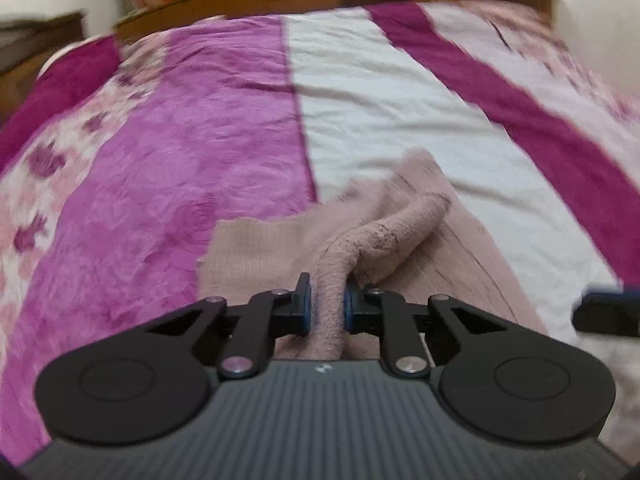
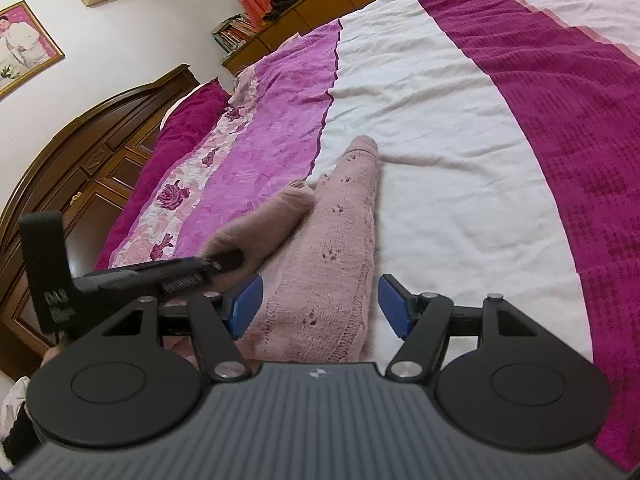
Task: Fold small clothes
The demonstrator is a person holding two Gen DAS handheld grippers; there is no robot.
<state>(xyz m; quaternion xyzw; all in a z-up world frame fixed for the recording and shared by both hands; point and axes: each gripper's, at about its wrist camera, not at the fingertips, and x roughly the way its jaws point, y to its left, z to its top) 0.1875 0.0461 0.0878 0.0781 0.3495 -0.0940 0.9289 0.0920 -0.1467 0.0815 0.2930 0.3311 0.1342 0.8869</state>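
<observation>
Left claw [image 1: 327, 307]: clamped on a bunched ridge of the pink knitted garment [image 1: 400, 240], blue pads pressed against the fabric from both sides, gathered cloth raised above the flat part. Right claw [image 2: 320, 306]: spread wide, holding nothing, hovering low over the near end of the same garment with one pad on each side of the knit; contact with the fabric not confirmable. Garment location: on the bed [image 2: 460, 140], lying lengthwise across the white band of the bedspread, close to the purple band on its left edge. Visible in the right wrist view: long narrow body of the knit stretched away from the camera, with a second flap lifted and drawn leftward by the left claw. Progress, as a judgement: early to middle stage; garment laid out and one portion picked up, no finished fold visible, no neat stacked shape formed. Remaining: carry the lifted portion over the body, flatten, fold the length, release. Left wrist view blurred at the edges; fine detail there unreliable.
</observation>
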